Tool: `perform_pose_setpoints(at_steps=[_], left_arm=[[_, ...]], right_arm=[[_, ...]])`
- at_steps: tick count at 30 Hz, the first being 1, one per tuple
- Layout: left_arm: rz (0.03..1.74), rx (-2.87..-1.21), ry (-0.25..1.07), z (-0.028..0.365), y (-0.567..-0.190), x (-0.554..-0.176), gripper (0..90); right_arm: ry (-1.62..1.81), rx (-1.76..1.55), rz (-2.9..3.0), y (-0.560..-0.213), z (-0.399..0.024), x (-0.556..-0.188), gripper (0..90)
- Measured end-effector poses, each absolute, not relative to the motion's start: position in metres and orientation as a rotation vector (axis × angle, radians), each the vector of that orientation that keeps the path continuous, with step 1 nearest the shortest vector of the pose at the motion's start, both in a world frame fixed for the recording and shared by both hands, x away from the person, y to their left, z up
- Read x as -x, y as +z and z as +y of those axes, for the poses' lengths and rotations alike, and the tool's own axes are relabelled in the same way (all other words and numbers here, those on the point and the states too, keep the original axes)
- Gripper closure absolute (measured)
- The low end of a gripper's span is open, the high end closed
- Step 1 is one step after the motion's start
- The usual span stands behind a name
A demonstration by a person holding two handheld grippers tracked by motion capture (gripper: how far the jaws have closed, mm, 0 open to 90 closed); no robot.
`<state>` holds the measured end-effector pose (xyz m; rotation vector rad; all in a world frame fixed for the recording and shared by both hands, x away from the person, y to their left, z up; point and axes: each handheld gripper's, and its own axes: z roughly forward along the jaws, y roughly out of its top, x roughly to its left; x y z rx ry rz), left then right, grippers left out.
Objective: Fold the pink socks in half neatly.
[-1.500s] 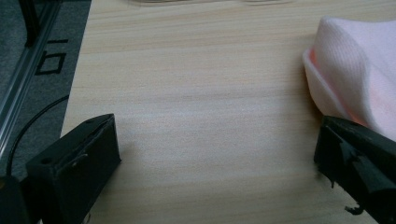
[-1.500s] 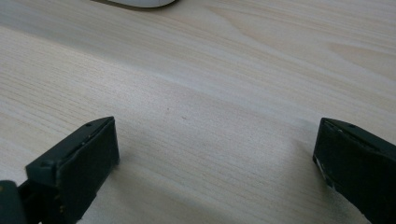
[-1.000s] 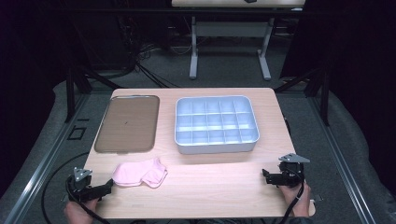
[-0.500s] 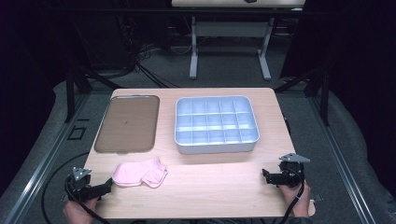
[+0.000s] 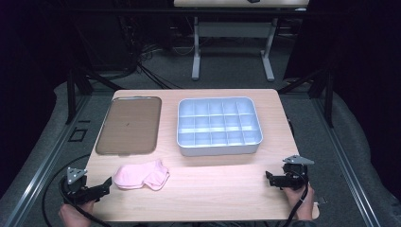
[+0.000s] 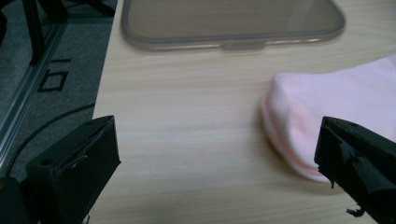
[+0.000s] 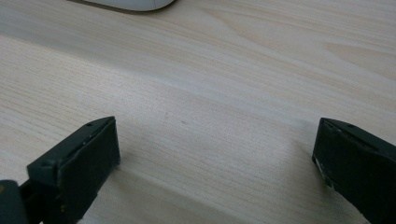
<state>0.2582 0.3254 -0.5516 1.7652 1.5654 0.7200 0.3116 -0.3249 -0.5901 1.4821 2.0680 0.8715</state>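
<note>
Beside the left tool (image 5: pixel 105 185), pink sock (image 5: pixel 141 175), jaws apart

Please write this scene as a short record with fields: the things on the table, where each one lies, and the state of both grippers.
table: light wood
pink sock: lying flat near the front left edge
lid: clear, flat, at back left
organizer box: white, with many empty compartments, right of the lid
left gripper: jaws open, low at the front left corner, just left of the sock, not touching it
right gripper: jaws open, near the front right edge, over bare wood
</note>
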Motion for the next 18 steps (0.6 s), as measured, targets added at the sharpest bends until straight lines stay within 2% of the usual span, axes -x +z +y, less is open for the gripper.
perform_pose_setpoints(at_steps=[9, 18], left_arm=[[1.420, -1.850, 0.660, 0.287, -0.528, -0.265, 0.0], [1.347, -1.916, 0.583, 0.249, -0.531, -0.280, 0.0]], right_arm=[[0.869, -1.485, 2.068, -0.590, -0.325, -0.311, 0.0], [0.868, -1.484, 2.068, -0.590, -0.325, -0.311, 0.1]])
